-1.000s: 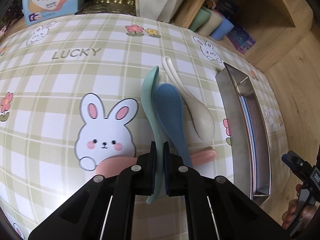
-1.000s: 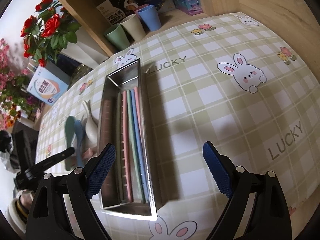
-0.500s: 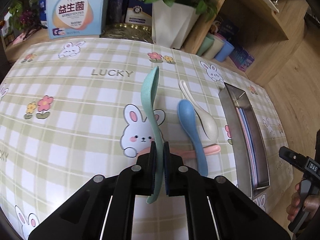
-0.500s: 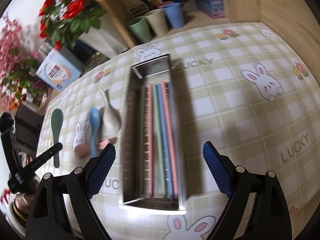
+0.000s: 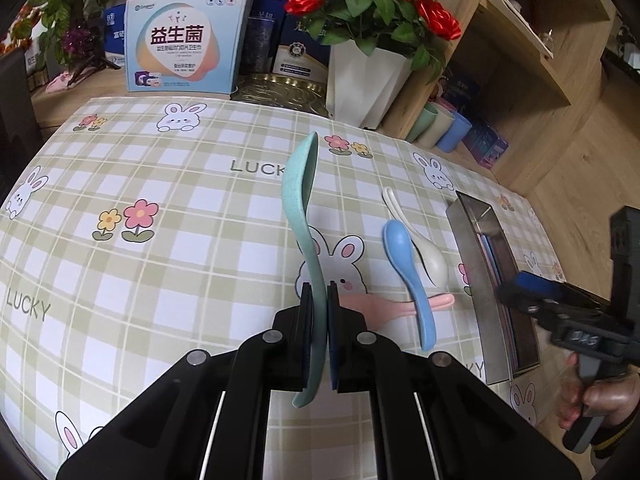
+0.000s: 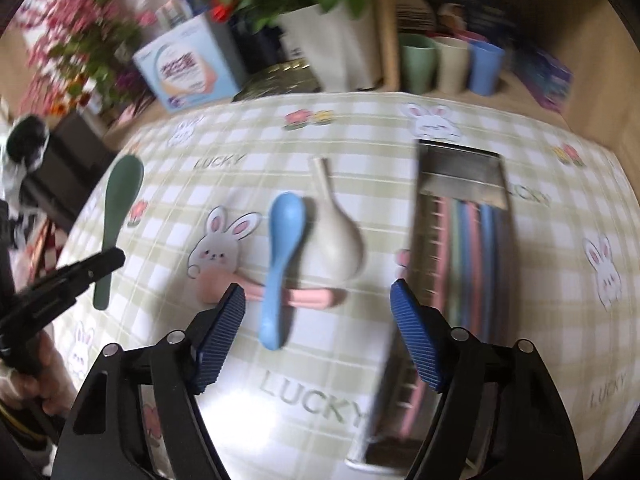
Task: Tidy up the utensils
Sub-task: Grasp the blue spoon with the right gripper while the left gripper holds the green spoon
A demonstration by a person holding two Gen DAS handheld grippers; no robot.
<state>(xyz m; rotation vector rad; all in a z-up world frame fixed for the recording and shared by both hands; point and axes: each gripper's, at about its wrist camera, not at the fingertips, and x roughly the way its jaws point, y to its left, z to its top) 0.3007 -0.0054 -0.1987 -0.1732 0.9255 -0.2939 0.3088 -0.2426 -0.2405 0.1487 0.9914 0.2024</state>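
My left gripper (image 5: 319, 312) is shut on the handle of a green spoon (image 5: 301, 200), which hangs above the checked tablecloth with its bowl pointing away. On the cloth lie a blue spoon (image 6: 280, 248), a white spoon (image 6: 340, 240) and a pink spoon (image 6: 308, 294) crossed under the blue one. My right gripper (image 6: 318, 320) hovers above the blue and pink spoons, its jaws closing with nothing between them. A steel tray (image 6: 460, 168) holding several coloured chopsticks (image 6: 464, 248) sits to its right. The green spoon (image 6: 120, 208) and left gripper (image 6: 80, 272) show at the left of the right wrist view.
A white flower pot (image 5: 364, 80) with red roses, a blue box (image 5: 180, 44) and three cups (image 6: 452, 62) stand along the table's far edge. A wooden shelf (image 5: 520, 60) rises at the right. A hand (image 5: 600, 400) holds the right gripper (image 5: 532, 292) near the tray (image 5: 472, 264).
The left gripper lifted the green spoon off the pile and drew back. The right gripper swung left from over the tray to above the spoons, and its jaws narrowed.
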